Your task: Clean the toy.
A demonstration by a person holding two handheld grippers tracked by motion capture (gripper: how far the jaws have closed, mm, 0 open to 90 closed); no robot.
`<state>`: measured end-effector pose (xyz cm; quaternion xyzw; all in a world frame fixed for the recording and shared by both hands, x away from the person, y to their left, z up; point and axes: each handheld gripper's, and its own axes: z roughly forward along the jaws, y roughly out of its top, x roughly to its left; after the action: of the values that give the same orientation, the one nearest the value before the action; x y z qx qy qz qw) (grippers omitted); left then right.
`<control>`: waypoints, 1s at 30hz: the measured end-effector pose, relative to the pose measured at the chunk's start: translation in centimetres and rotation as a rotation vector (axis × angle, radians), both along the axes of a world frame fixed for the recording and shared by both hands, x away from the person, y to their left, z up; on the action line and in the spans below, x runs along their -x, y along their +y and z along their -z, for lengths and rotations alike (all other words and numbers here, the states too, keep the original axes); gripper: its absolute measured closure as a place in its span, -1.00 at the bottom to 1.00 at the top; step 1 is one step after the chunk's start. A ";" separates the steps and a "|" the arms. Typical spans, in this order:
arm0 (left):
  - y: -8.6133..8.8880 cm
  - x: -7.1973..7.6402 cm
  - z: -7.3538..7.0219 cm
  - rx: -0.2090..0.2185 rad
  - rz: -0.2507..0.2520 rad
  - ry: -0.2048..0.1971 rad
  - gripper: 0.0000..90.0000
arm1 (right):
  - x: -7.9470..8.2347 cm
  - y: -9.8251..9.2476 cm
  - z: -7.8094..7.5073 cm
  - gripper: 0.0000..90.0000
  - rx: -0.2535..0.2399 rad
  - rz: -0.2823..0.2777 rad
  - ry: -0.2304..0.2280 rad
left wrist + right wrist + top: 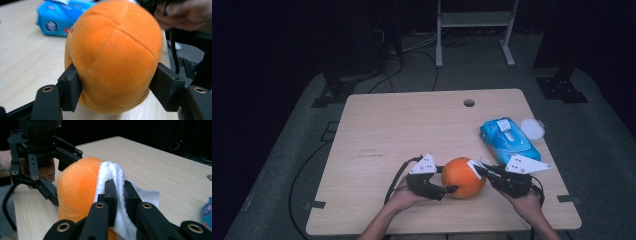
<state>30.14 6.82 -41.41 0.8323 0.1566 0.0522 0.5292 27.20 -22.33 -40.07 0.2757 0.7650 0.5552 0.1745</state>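
Note:
An orange plush ball (463,176) rests on the wooden table (412,125) near its front edge. My left gripper (447,179) comes at it from the left and is shut on it. In the left gripper view, both black pads (71,87) press into the sides of the ball (115,55). My right gripper (478,169) meets the ball from the right, shut on a folded white wipe (474,165). In the right gripper view, the wipe (110,172) stands up between the jaws and touches the ball (77,187); the left gripper (60,177) grips the ball's far side.
A blue pack of wet wipes (508,136) lies just behind my right hand, with a round white lid (532,128) beside it at the table's right edge. A cable hole (469,103) sits near the far edge. The table's left half is bare wood.

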 end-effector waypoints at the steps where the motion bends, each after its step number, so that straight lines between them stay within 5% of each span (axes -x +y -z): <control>1: 0.7 0.4 -1.0 -0.028 -0.013 -0.020 -0.29 | -0.5 0.5 -0.1 0.86 -0.043 -0.015 0.020; 4: 1.7 0.9 -1.7 -0.080 -0.037 -0.025 -0.29 | -0.8 1.6 0.3 0.86 -0.046 -0.033 0.034; 8: 2.2 0.8 -0.8 -0.145 -0.090 0.009 -0.29 | -1.5 3.0 1.3 0.86 -0.019 -0.054 0.087; 12: 1.6 0.6 0.5 -0.144 -0.104 0.039 -0.30 | -0.8 4.2 0.7 0.86 -0.008 -0.080 0.040; 17: 0.6 0.5 0.2 -0.141 -0.137 0.044 -0.32 | 0.0 5.7 -0.6 0.85 0.032 -0.113 -0.025; 21: 0.5 0.6 0.3 -0.134 -0.096 0.020 -0.48 | -0.4 5.2 -0.1 0.86 0.060 -0.087 -0.030; 24: 0.6 0.5 0.4 -0.125 -0.054 -0.033 -0.62 | -0.4 4.5 0.3 0.85 0.054 -0.071 -0.030; 25: 0.9 0.0 0.5 -0.088 -0.017 -0.074 -0.67 | -0.4 3.6 0.5 0.85 0.041 -0.051 -0.021; 30: 0.5 -1.6 0.6 -0.033 0.057 -0.119 -0.75 | -0.3 2.2 0.6 0.85 0.030 -0.056 -0.002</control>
<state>31.72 7.32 -42.02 0.8404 0.1004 0.0891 0.5250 27.52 -20.12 -40.69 0.2508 0.7806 0.5485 0.1640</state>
